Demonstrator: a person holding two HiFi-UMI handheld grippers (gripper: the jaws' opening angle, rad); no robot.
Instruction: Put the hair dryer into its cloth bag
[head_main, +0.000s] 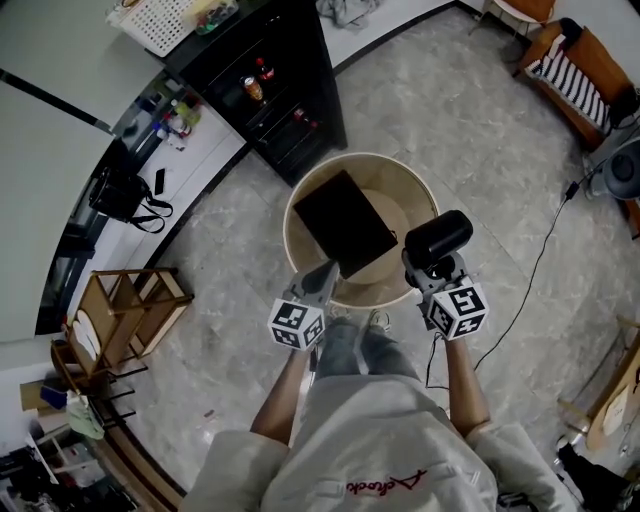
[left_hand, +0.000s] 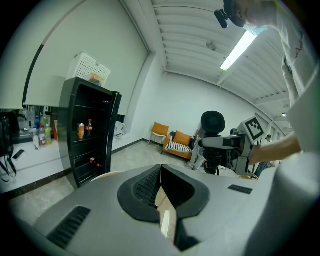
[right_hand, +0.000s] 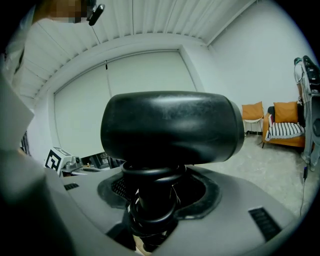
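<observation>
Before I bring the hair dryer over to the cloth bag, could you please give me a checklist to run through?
1. Hair dryer gripped: ok. The right gripper is closed on its handle.
2. Cord stowed: ok. It is coiled round the handle.
3. Cloth bag held: ok, it seems. The left gripper has its jaws shut at the bag's near corner.
4. Bag mouth open: cannot tell. The bag looks flat over the round table, and no opening shows.
5. Dryer lined up with the bag: not ok. It sits off the bag's right edge, apart from it.
</observation>
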